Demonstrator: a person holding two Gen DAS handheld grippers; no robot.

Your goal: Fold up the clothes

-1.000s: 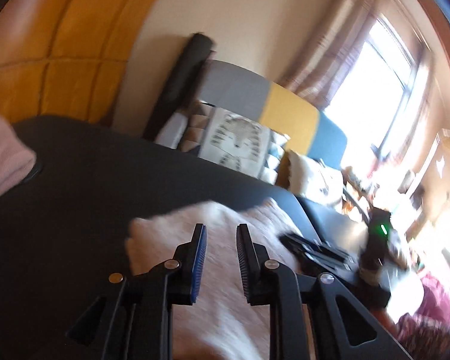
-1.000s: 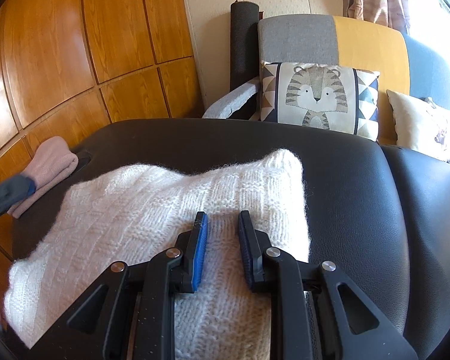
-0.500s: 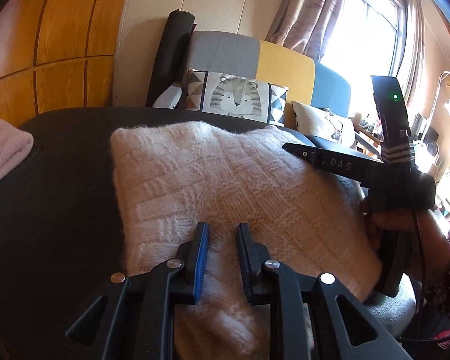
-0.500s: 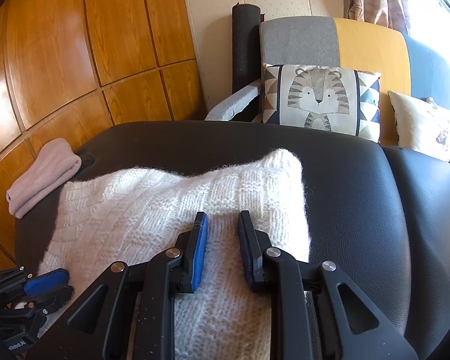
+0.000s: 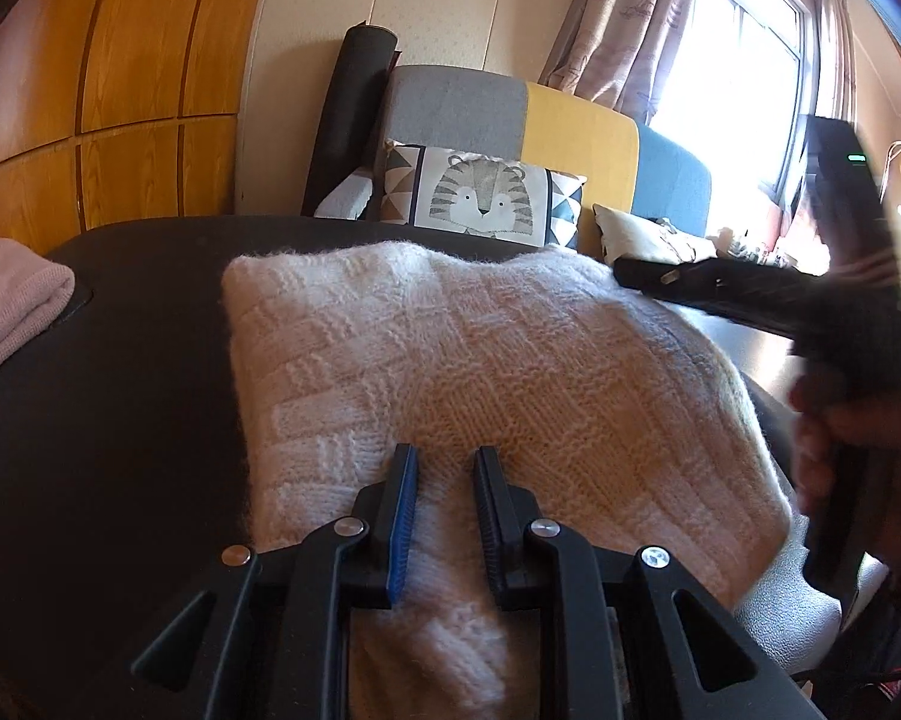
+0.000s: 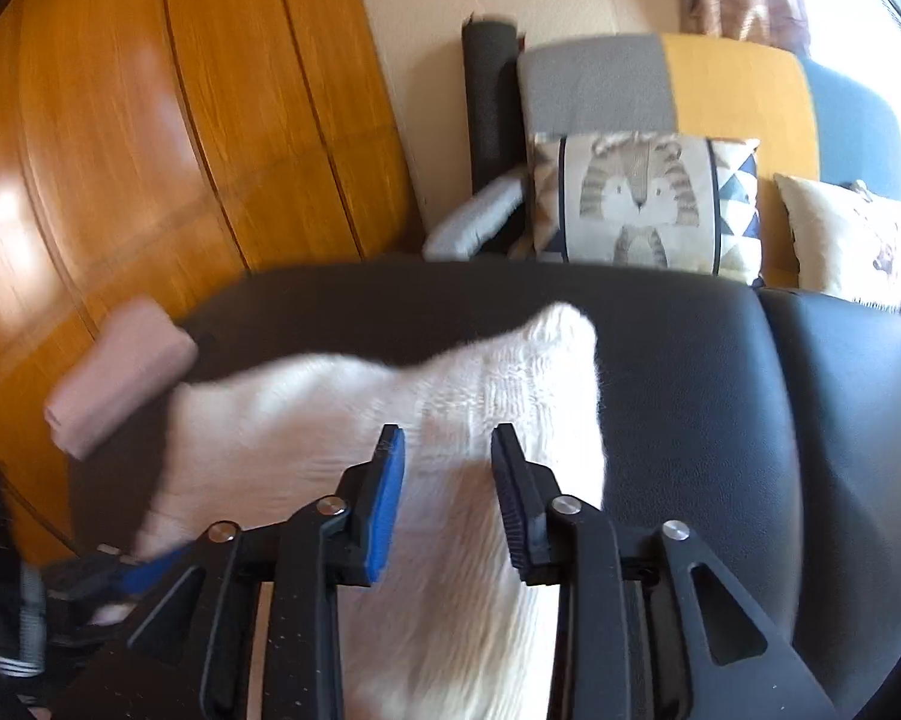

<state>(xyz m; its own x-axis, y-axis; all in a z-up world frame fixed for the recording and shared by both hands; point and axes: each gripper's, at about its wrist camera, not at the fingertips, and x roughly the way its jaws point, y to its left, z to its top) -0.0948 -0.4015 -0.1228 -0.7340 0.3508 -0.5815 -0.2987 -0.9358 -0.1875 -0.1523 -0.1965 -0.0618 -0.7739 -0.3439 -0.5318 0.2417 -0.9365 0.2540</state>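
Observation:
A white knitted sweater (image 5: 480, 372) lies folded on a black leather surface (image 5: 120, 390). My left gripper (image 5: 444, 456) is at the sweater's near edge, its jaws narrow with knit filling the gap, shut on the fabric. In the right wrist view the sweater (image 6: 330, 420) is blurred. My right gripper (image 6: 447, 438) hovers over its right part with its jaws opening; fabric shows below the gap and the pads do not press it. From the left wrist view, the right gripper (image 5: 624, 270) hangs over the sweater's far right corner, held by a hand (image 5: 840, 438).
A folded pink cloth (image 5: 12, 300) lies at the surface's left edge, by the wooden wall panels (image 6: 150, 150). Behind stands a grey, yellow and blue sofa (image 5: 576, 120) with a tiger cushion (image 5: 480, 198). The bare leather (image 6: 690, 390) stretches right of the sweater.
The left gripper came down with the sweater, which now lies flat and folded. The right gripper's jaws have widened and it has pulled back and up from the fabric.

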